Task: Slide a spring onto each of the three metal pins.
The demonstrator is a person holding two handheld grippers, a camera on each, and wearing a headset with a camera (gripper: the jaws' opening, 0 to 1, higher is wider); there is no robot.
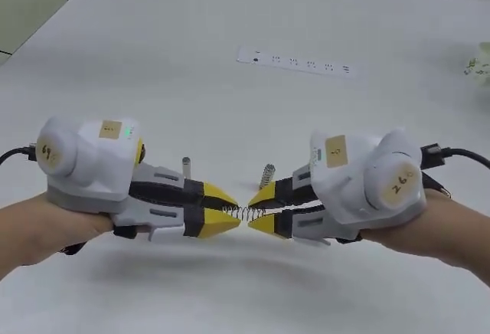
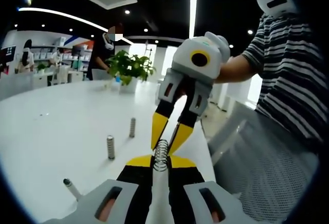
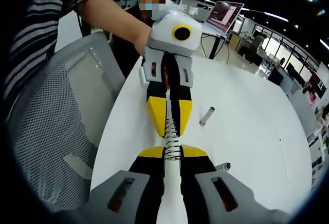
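White bench [image 1: 191,104] | left gripper [image 2: 160,160] and right gripper [image 3: 173,152] jaws both clamp one spring [image 1: 243,212] | right marked "260"

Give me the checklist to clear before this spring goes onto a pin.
1. Hold of left gripper on spring: ok.
2. Hold of right gripper on its other end: ok.
3. One spring end free for threading: not ok, both ends are clamped.
4. bare pin upright and unobstructed: ok.
5. Spring lined up over that pin: not ok, it lies level and off to one side.
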